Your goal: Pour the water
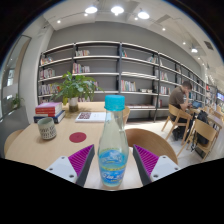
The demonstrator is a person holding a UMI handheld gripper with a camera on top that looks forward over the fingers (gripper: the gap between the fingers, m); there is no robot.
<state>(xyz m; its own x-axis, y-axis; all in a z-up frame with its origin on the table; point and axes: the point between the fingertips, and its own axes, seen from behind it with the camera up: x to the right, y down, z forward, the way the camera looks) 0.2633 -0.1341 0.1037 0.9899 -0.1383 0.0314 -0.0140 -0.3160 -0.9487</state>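
Gripper view looks out over a round wooden surface in a library-like room. A clear plastic bottle with a light blue cap and a blue label stands upright between the two fingers of the hand-held gripper. The pink pads sit right against the bottle's left and right sides with no gap to be seen, so the fingers appear closed on it at about bottle width. The bottle's base is cut off below, so whether it rests on the surface or is lifted cannot be told. How much water it holds is hard to make out.

On the far left of the surface stands a patterned mug, and just right of it lies a dark red coaster. Behind the mug is a stack of books, and further back a leafy potted plant. A flat printed sheet or book lies far behind the bottle, partly hidden by it.

A curved wooden chair back shows near the right finger. Long bookshelves fill the far wall. At the far right a person sits at another table among chairs, too small to make out further.
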